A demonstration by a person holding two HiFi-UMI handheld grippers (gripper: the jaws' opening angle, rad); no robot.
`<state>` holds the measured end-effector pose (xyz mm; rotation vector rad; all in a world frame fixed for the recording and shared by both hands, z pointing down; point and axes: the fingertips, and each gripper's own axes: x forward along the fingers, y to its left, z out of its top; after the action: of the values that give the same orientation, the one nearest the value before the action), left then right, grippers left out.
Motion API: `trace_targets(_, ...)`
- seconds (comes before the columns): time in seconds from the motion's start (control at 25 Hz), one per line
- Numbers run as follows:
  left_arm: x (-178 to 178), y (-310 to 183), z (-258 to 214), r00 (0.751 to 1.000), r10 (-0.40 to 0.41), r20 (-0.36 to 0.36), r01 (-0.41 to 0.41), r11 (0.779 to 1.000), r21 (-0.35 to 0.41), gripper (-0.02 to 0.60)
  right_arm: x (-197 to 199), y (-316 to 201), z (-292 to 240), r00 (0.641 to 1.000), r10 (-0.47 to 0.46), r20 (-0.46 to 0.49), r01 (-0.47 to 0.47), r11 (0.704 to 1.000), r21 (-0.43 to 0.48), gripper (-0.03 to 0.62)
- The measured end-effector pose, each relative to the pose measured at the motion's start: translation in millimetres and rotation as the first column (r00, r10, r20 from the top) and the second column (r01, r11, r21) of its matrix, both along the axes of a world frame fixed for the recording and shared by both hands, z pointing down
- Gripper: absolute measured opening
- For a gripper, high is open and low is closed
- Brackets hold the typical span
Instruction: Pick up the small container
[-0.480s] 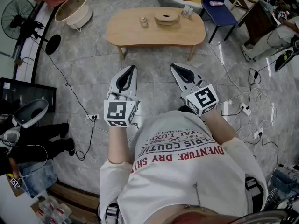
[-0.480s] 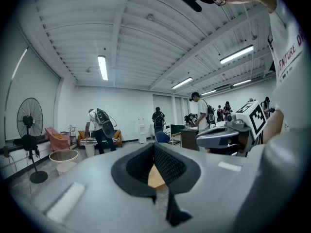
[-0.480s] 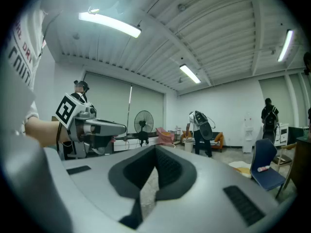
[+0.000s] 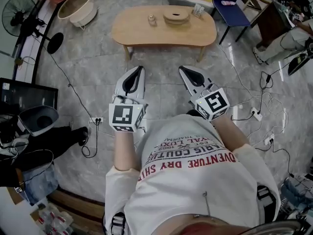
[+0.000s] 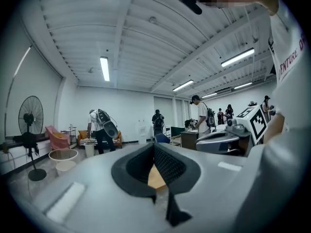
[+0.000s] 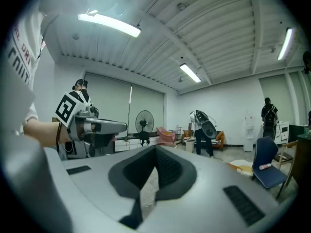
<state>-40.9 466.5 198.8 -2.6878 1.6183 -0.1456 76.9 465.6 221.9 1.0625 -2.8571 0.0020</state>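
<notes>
Both tongs are closed and empty: the left gripper [image 4: 139, 69] has its pads meeting at the tip, and so does the right gripper [image 4: 182, 68]. They sit side by side and apart, held low in front of the person's shirt [image 4: 188, 155], both pointing to 12 o'clock. The small container [image 4: 152, 19] stands on the wooden table [image 4: 142, 33] at 12 o'clock, well apart from both tips, with a round wooden dish [image 4: 175, 16] just beside it at its 3 o'clock. Only the head view shows the container. The left gripper view gives just a sliver of tabletop through the slot below its pads, and the right gripper view shows floor there. A blue chair [image 4: 230, 6] is at 1 o'clock and a fan [image 4: 17, 14] at 10 o'clock. The gripper views add several people [image 5: 99, 130] standing at the far wall, whom the head view does not show.
</notes>
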Motion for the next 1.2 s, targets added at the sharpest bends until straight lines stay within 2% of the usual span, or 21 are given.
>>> trace_targets(0.12, -4, -1, 1, 1.000, -0.005, -0.014, 0.005, 1.000, 0.001, 0.012, -1, -1, -3, 0.999, -0.001, 0.054, 0.001, 1.000, -0.011, -0.004)
trace_targets(0.24, -5, 2, 4, 0.998, 0.006, -0.065, -0.004, 1.000, 0.031, 0.012, 0, -5, 1, 0.997, 0.020, 0.069, -0.018, 0.999, -0.027, -0.003)
trace_targets(0.28, -4, 3, 8, 0.997, 0.017, -0.070, -0.015, 0.999, 0.034, 0.038, 0, -6, 4, 0.998, 0.023, 0.064, -0.021, 0.999, -0.033, -0.003)
trace_targets(0.32, -3, 3, 14, 0.998, 0.028, -0.058, -0.026, 0.999, 0.027, 0.103, -2, -7, 5, 0.998, 0.023, 0.058, -0.021, 0.999, -0.038, -0.003)
trace_targets(0.36, -2, 1, 22, 0.999, 0.031, -0.033, -0.031, 0.999, 0.014, 0.209, -3, -8, 6, 0.999, 0.021, 0.050, -0.019, 0.999, -0.041, -0.004)
trace_targets(0.4, -3, -3, 31, 1.000, 0.023, -0.009, -0.023, 1.000, 0.000, 0.263, -5, -10, 7, 0.999, 0.018, 0.043, -0.016, 0.999, -0.042, -0.003)
trace_targets(0.48, -8, -15, 43, 1.000, -0.016, -0.004, 0.016, 1.000, -0.025, 0.294, -7, -15, 7, 0.999, 0.008, 0.035, -0.006, 0.999, -0.044, -0.004)
trace_targets(0.56, -13, -27, 49, 0.998, -0.048, -0.049, 0.046, 0.998, -0.051, 0.321, -8, -24, 8, 0.999, -0.007, 0.038, 0.009, 0.999, -0.052, -0.004)
trace_targets(0.64, -15, -38, 56, 0.995, -0.061, -0.078, 0.055, 0.996, -0.068, 0.336, -8, -35, 13, 0.999, -0.018, 0.038, 0.020, 0.998, -0.066, -0.005)
trace_targets(0.88, -10, -94, 75, 0.995, -0.066, -0.079, 0.059, 0.994, -0.094, 0.341, -7, -95, 40, 0.998, -0.043, 0.035, 0.046, 0.994, -0.103, -0.003)
trace_targets(1.2, -11, -232, 99, 0.986, -0.162, -0.047, 0.153, 0.974, -0.167, 0.341, -3, -247, 67, 0.994, -0.096, 0.044, 0.102, 0.984, -0.147, -0.003)
